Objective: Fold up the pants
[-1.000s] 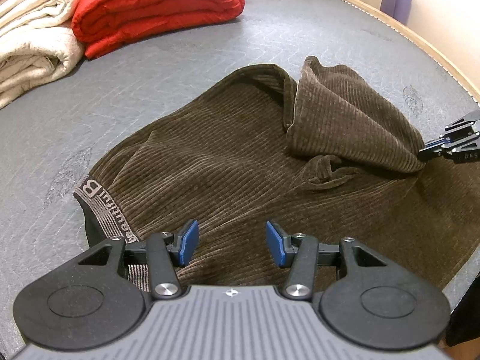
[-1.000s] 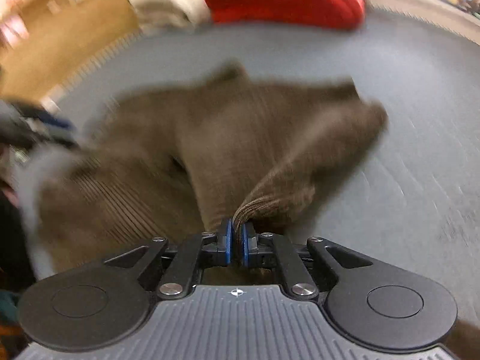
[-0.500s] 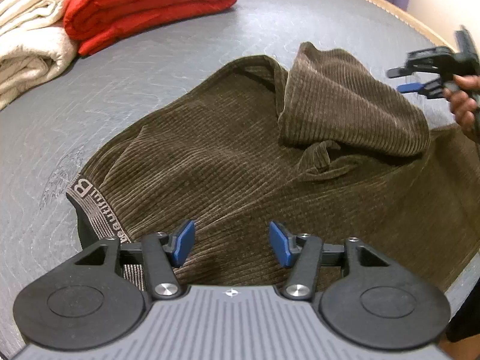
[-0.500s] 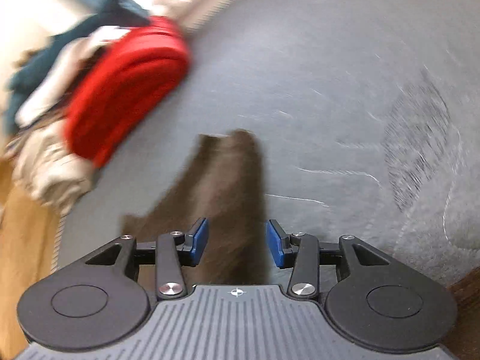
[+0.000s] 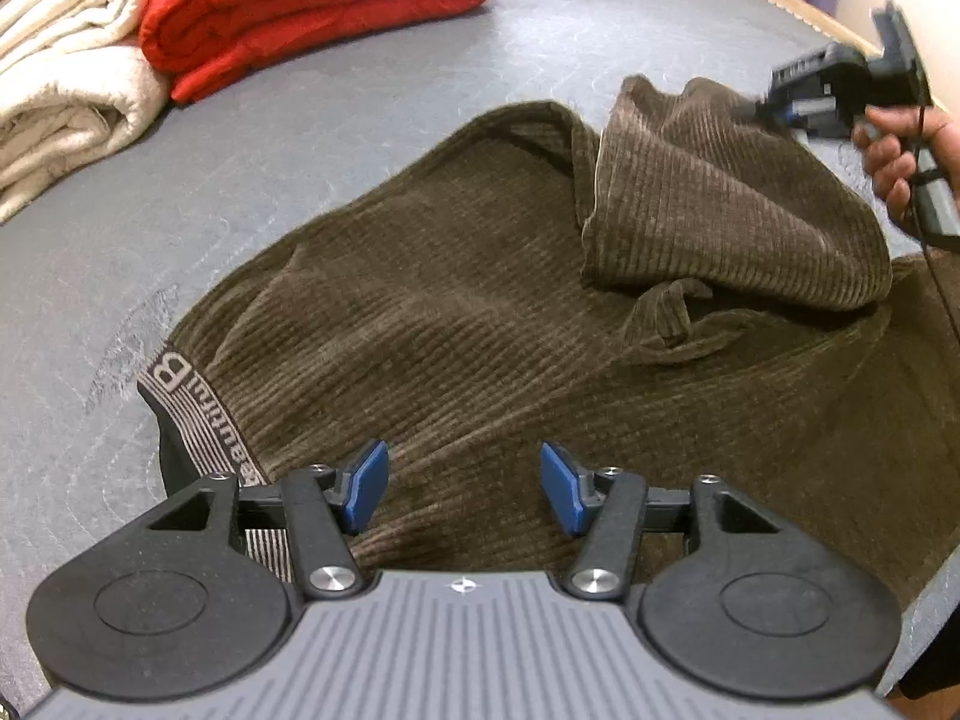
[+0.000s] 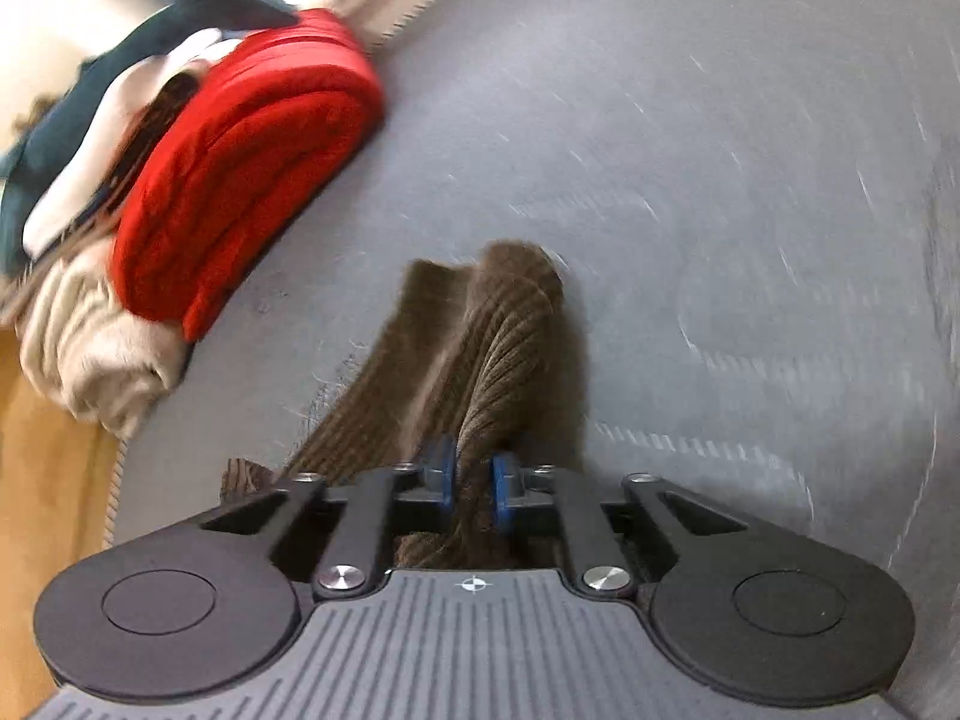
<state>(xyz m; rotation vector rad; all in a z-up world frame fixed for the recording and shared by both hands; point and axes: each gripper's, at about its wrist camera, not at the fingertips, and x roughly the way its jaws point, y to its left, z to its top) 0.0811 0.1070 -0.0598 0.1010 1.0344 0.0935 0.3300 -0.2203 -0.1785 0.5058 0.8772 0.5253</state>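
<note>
Nearest, in the left wrist view, the left gripper (image 5: pixel 462 492) hangs with its blue pads wide apart, nothing between them, over the near edge of the brown corduroy pants (image 5: pixel 456 324). At about eight o'clock from it lies the striped waistband (image 5: pixel 198 414), woven with lettering: a large "B" reads clearly, followed by smaller letters that look like "eautiful", the last of them hidden behind the gripper's arm. The pants lie spread across the grey mattress (image 5: pixel 180 192), with one leg folded back into a rumpled mound (image 5: pixel 720 204) at about one o'clock. At two o'clock the right gripper (image 5: pixel 804 108), blurred, sits at the mound's far top edge, the person's hand (image 5: pixel 894 162) wrapped round its handle.

In the right wrist view the right gripper (image 6: pixel 471 483) has its pads drawn in narrow, pinching a ridge of the corduroy that runs ahead toward twelve o'clock. Half a second ago those pads stood apart and empty above the cloth. The left gripper and the spread of the pants look much as they did then.

Farther off, at ten to eleven o'clock in the left view, a folded red blanket (image 5: pixel 312 6) rests beside a cream blanket (image 5: pixel 66 78).
</note>
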